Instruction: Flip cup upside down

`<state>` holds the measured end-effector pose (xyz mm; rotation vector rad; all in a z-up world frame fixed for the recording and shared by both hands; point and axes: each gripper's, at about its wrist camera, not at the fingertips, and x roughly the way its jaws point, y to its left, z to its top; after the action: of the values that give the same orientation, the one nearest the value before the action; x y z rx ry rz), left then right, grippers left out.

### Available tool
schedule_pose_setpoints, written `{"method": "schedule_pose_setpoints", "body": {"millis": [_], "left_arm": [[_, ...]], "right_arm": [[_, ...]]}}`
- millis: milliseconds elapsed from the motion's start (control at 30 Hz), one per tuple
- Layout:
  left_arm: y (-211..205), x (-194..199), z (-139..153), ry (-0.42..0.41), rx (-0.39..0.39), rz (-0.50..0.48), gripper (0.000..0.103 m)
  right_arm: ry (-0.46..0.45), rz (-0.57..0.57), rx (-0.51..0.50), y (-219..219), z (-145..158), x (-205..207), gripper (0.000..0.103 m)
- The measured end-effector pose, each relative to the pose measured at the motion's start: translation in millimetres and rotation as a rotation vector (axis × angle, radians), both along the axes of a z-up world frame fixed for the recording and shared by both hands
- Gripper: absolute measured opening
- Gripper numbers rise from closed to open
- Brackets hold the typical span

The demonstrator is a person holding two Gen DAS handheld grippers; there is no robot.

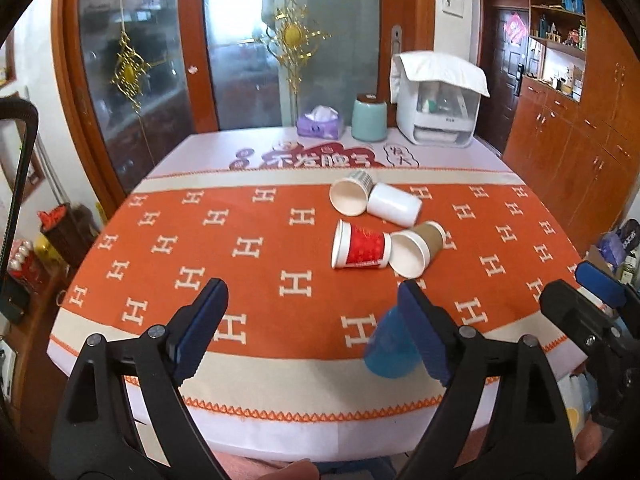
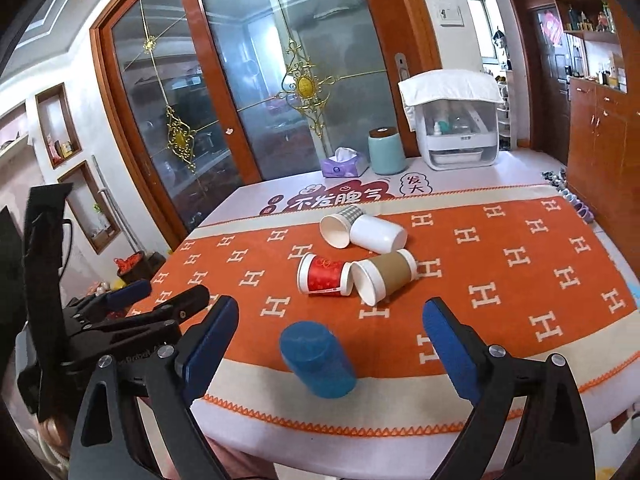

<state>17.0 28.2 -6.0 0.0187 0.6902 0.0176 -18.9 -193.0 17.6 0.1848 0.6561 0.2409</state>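
Observation:
A blue cup [image 2: 318, 360] stands upside down near the table's front edge, between the open fingers of my right gripper [image 2: 332, 344], not touched. In the left wrist view the blue cup [image 1: 386, 350] is partly hidden behind my left gripper's right finger. My left gripper [image 1: 314, 320] is open and empty above the front edge. Four cups lie on their sides mid-table: a red cup [image 1: 360, 246], a brown cup [image 1: 418, 246], a white cup [image 1: 394, 204] and a checked cup [image 1: 352, 194].
An orange patterned cloth [image 1: 240, 248] covers the table. At the back stand a tissue box [image 1: 320, 122], a teal canister [image 1: 369, 117] and a white appliance [image 1: 438, 100]. Glass sliding doors are behind, wooden cabinets to the right.

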Motion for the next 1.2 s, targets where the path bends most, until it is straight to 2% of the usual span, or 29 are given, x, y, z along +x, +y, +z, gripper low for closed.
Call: {"method": "schedule_pose_setpoints", "body": {"millis": [500,1200], "left_arm": [[-7.6,5.3,2.8,0.032,-0.024,-0.015,0.085],[-11.8,7.3,-1.0,0.046,-0.019,-0.023,0.085]], "right_arm": [[-0.009,0.012,-0.033,13.4,13.7,6.1,0.095],[0.003,0.016,-0.033,14.7,6.7,8.4,0.095]]}}
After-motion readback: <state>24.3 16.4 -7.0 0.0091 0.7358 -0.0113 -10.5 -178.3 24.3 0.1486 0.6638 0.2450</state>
